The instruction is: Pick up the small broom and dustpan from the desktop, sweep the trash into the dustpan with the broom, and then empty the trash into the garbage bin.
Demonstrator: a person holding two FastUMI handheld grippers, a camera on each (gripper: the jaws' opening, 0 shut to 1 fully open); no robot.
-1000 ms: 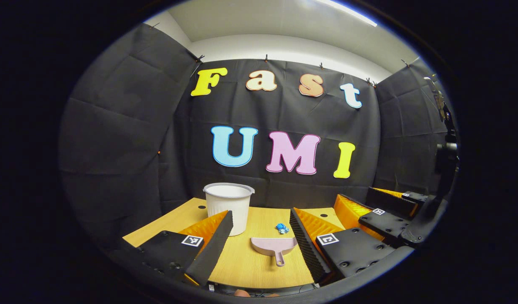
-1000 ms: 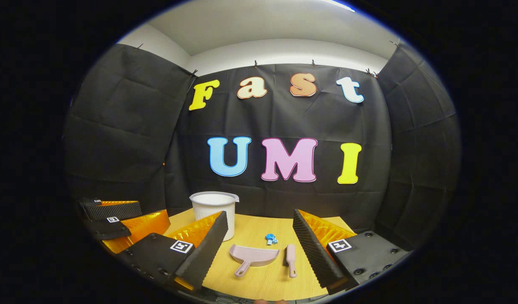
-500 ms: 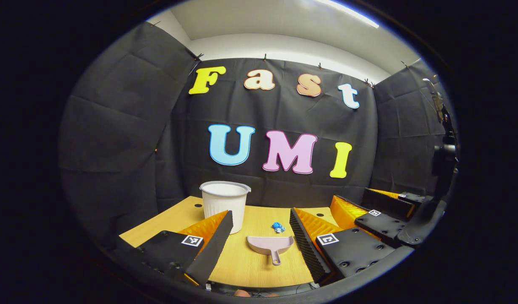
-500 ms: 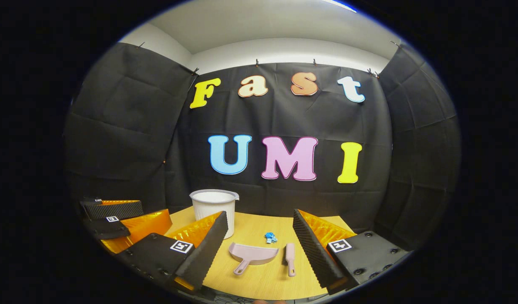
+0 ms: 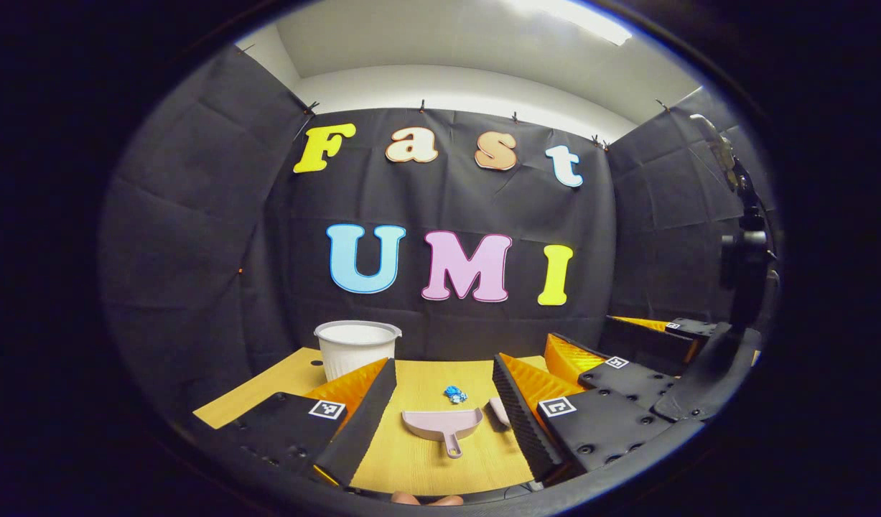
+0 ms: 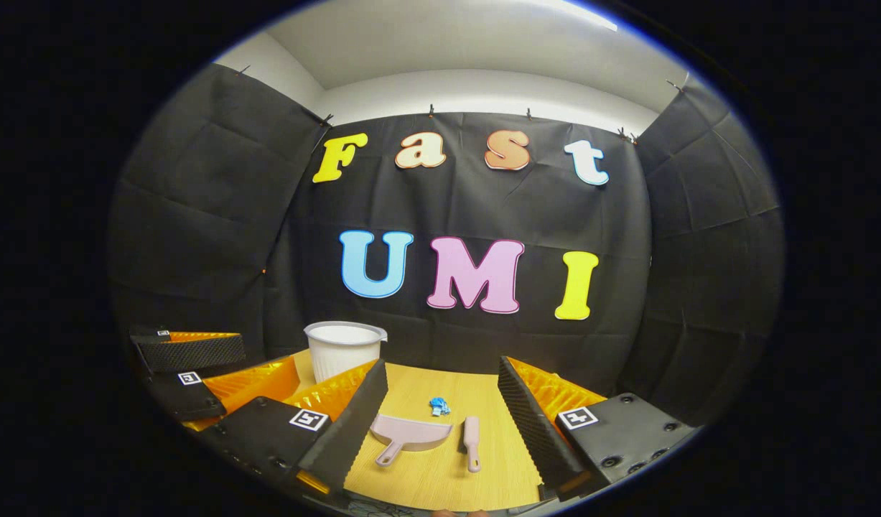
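Both claws are wide open, holding nothing. Bring the left claw point(image 5: 440, 424) down on the dustpan point(image 5: 441, 424) handle, the right claw point(image 6: 444, 431) on the broom point(image 6: 472, 441), squeezing gently.

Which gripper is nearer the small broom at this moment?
Right, though only by a hedged margin. The broom lies ahead between the right gripper's open fingers. For the left gripper, it sits off to the side by one finger, mostly hidden.
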